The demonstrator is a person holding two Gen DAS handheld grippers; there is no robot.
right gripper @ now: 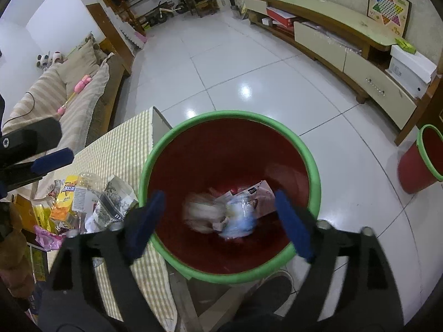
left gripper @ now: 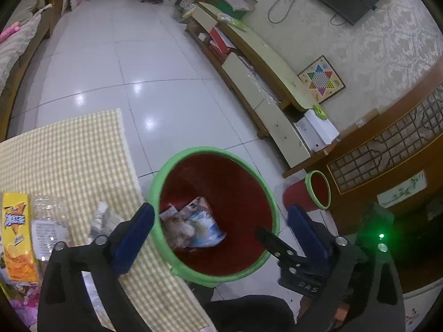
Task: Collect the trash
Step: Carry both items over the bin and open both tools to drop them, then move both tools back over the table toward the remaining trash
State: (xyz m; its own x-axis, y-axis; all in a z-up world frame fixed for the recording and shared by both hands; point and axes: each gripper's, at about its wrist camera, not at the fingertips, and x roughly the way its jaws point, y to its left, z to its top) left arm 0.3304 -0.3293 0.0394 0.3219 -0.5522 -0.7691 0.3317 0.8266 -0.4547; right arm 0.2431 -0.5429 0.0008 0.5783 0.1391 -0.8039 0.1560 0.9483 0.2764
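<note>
Left wrist view: the left gripper hangs over a red bin with a green rim, its blue pads spread wide with nothing between them. At the bottom of the bin lie crumpled snack wrappers, pale blue and pink, clear of the pads. The bin stands on the white tiled floor just beside a table covered in a yellow checked cloth. On that table more trash remains: a yellow chip box, a clear plastic bottle and crumpled paper.

Right wrist view: the right gripper hovers above the same bin, its pads also apart and empty, the wrappers blurred below. A second, smaller red bin stands well apart near the low TV cabinet.
</note>
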